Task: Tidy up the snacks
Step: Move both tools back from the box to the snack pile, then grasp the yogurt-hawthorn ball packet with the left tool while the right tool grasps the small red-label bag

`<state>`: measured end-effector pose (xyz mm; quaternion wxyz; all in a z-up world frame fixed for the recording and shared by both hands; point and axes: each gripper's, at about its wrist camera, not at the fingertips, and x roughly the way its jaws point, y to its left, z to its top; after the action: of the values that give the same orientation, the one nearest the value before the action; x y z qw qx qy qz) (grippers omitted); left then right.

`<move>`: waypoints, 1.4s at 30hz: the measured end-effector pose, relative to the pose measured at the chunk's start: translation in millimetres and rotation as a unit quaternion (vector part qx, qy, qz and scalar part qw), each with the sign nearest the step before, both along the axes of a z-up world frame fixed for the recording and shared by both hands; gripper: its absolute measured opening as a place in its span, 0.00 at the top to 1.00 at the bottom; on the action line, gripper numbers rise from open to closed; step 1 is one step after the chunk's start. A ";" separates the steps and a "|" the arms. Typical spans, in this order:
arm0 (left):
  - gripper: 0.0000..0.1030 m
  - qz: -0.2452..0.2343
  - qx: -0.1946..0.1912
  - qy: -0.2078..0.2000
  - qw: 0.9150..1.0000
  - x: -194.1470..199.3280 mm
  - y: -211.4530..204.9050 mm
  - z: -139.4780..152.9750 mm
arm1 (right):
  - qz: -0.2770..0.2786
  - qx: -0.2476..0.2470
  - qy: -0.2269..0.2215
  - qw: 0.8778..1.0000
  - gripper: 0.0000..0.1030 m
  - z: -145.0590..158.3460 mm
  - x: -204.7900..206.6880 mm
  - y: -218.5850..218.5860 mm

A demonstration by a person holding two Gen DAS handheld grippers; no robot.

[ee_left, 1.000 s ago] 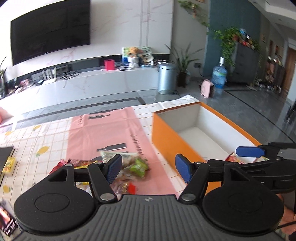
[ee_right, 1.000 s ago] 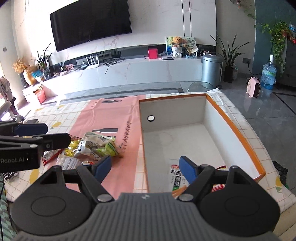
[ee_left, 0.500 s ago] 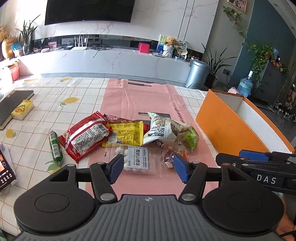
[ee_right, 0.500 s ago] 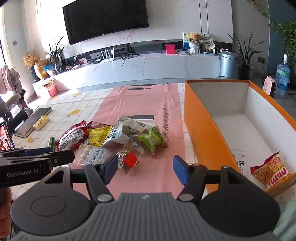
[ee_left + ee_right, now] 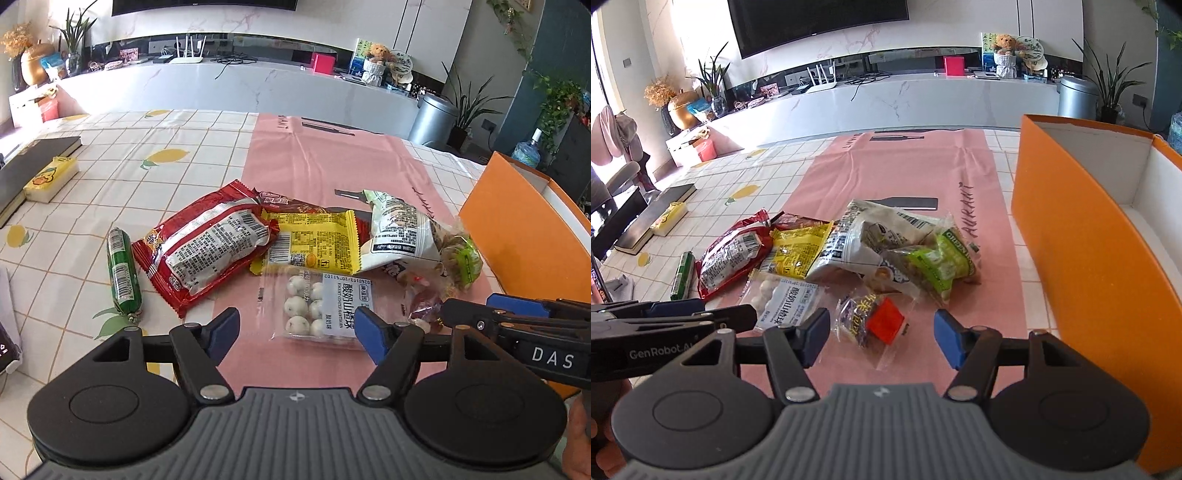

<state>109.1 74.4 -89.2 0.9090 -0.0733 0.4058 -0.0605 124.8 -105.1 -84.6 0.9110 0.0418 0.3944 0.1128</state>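
A pile of snack packets lies on the pink runner [image 5: 332, 158]: a red packet [image 5: 207, 247], a yellow packet [image 5: 314, 243], a white bag [image 5: 399, 229] and a green-labelled bag [image 5: 942, 258]. A green sausage stick [image 5: 123, 273] lies apart at the left. My left gripper [image 5: 297, 332] hangs low over a clear packet of white balls [image 5: 321, 302]; its jaws are opening and the packet's near end lies between them, untouched. My right gripper [image 5: 882, 334] is open around a small clear packet with a red cube [image 5: 882, 321], pads apart from it. The orange box [image 5: 1071, 240] stands at the right.
A black book [image 5: 33, 166] with a yellow box [image 5: 51, 179] beside it lies at the table's far left. A phone [image 5: 5, 343] shows at the left edge. The two grippers sit side by side, the right one [image 5: 517, 317] close to the left one's right finger.
Both views have swung from the orange box to the snack pile, and both grippers have come down close over it. The left jaws stand wider than half a second ago.
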 end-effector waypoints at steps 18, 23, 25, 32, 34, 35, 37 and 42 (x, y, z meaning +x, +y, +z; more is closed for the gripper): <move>0.36 -0.117 -0.027 0.070 0.990 -24.3 -27.3 -6.8 | -0.032 -0.012 0.028 0.999 0.55 -14.6 -0.2 -18.9; 0.31 -0.154 0.025 0.063 0.986 -33.0 -45.0 -0.7 | -0.045 0.001 0.034 0.998 0.55 -14.5 -4.0 -31.8; 0.22 -0.161 0.062 0.051 0.984 -30.9 -49.4 2.4 | -0.043 0.005 0.035 0.998 0.54 -15.2 -5.1 -33.9; 0.14 -0.258 0.142 0.022 0.955 -9.8 -68.2 6.1 | -0.038 0.002 0.029 0.999 0.52 -18.9 -4.3 -33.6; 0.14 -0.281 0.154 0.021 0.947 -2.3 -72.8 1.7 | -0.041 0.007 0.031 0.999 0.52 -20.1 -2.4 -35.3; 0.14 -0.290 0.159 0.022 0.943 1.3 -74.7 -0.5 | -0.042 0.008 0.032 0.999 0.52 -20.6 -2.1 -35.9; 0.14 -0.304 0.166 0.024 0.938 8.8 -78.4 -5.2 | -0.042 0.012 0.034 0.998 0.52 -21.9 -1.0 -37.0; 0.12 -0.313 0.147 0.043 0.937 26.7 -81.6 -15.6 | -0.043 0.018 0.039 0.998 0.52 -24.1 1.1 -38.0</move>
<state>135.7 -7.2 -104.7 0.8264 0.1893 0.4516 -0.2780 126.0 -143.2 -108.8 0.8983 0.0794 0.4250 0.0786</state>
